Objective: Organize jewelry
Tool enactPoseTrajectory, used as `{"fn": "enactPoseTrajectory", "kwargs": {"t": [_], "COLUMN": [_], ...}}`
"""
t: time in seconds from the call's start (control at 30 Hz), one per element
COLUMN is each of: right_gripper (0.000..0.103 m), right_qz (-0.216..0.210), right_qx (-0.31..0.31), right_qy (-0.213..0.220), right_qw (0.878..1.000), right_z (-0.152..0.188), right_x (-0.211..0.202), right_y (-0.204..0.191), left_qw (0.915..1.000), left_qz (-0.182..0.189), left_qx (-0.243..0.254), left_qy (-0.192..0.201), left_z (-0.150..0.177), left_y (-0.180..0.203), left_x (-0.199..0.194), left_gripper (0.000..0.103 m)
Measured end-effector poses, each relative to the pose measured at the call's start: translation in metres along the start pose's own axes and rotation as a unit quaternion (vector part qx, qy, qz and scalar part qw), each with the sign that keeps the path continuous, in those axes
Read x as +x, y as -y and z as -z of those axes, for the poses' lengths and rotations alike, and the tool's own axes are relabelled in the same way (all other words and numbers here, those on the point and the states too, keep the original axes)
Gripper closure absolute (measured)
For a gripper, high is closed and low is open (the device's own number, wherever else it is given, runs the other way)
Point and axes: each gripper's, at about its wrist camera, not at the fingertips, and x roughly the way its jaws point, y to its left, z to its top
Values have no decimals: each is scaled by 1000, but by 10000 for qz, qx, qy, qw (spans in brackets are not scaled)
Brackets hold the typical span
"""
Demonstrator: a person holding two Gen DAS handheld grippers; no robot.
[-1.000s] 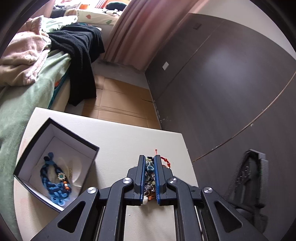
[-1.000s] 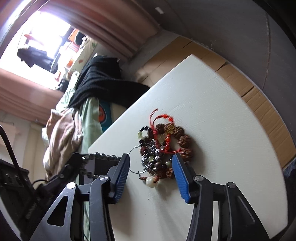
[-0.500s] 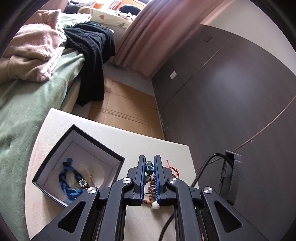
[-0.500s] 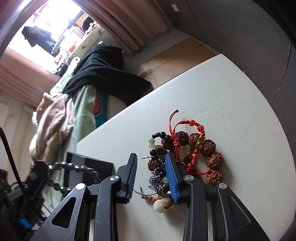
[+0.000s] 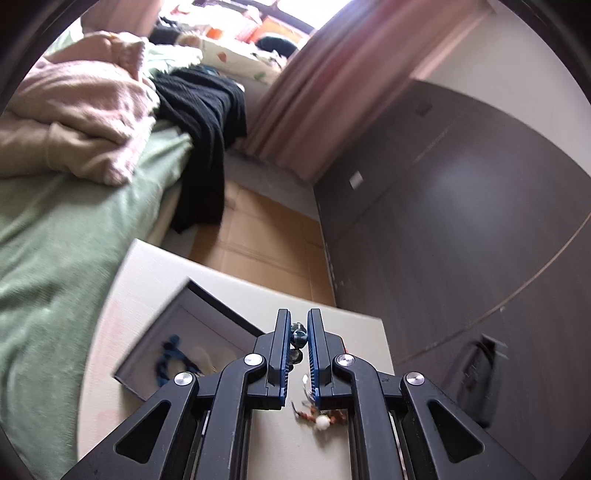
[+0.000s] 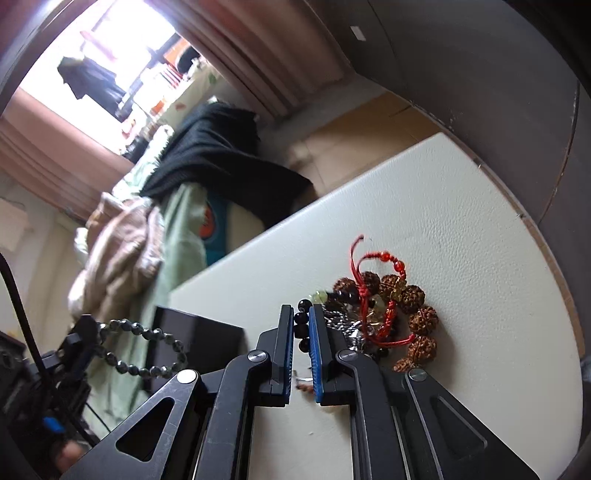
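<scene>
While the left gripper [image 5: 299, 325] pinches a dark faceted bead bracelet [image 6: 147, 350] lifted toward the open box [image 5: 192, 332] at the tabletop's left edge, the right gripper [image 6: 301, 321], spread 1 s ago, now pinches black beads [image 6: 301, 326] in the jewelry pile [image 6: 384, 317] nr the right edge.

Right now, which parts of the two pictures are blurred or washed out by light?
Left wrist view: the box and bed are smeared by motion, the window is blown out, the left claw stays sharp. Right wrist view: the window glares white; the beads are sharp.
</scene>
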Motion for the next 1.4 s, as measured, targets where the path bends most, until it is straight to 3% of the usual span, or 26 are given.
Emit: {"fn": "enactPoseTrajectory", "kwargs": {"t": [0.27, 0.33, 0.4, 0.47, 0.93, 1.2, 1.23, 1.27, 1.3, 1.37, 1.4], "right_gripper": [93, 93, 93, 93, 93, 92, 90, 73, 47, 34, 34], "right_qz": [-712, -908, -1063, -1233, -1817, -2069, -2044, -1979, -1913, -1814, -1782], "right_qx": [214, 224, 213, 208, -165, -642, -728, -800, -791, -614, -583], "right_qy": [387, 473, 531, 592, 399, 198, 119, -42, -200, -116, -77], "right_qw": [9965, 9945, 9927, 9904, 9824, 9761, 9761, 9769, 9781, 9814, 9822], "right_z": [0, 0, 0, 0, 6, 16, 18, 20, 22, 24, 24], "right_x": [-25, -28, -32, -36, -20, 10, 14, 20, 27, 28, 26], "right_y": [-7, -12, -15, -19, -67, -121, -127, -132, -134, -125, -122], "left_qw": [9990, 9989, 9986, 9984, 9942, 9937, 9937, 9937, 9937, 9937, 9937], "left_qz": [-400, -366, -420, -508, -817, -791, -789, -783, -781, -780, -773], "left_qx": [-161, -229, -265, -264, -647, -738, -743, -747, -748, -750, -752], "left_qy": [-93, -175, -165, -6, 253, 293, 292, 290, 290, 293, 292], "left_z": [-4, -6, -6, -6, -20, -23, -24, -24, -24, -24, -24], "left_y": [-16, -18, -20, -21, -57, -67, -68, -68, -69, -69, -69], "left_x": [5, 8, 8, 2, -20, -26, -26, -26, -26, -27, -27], "left_gripper": [92, 80, 39, 23, 22, 22, 22, 22, 22, 22, 22]}}
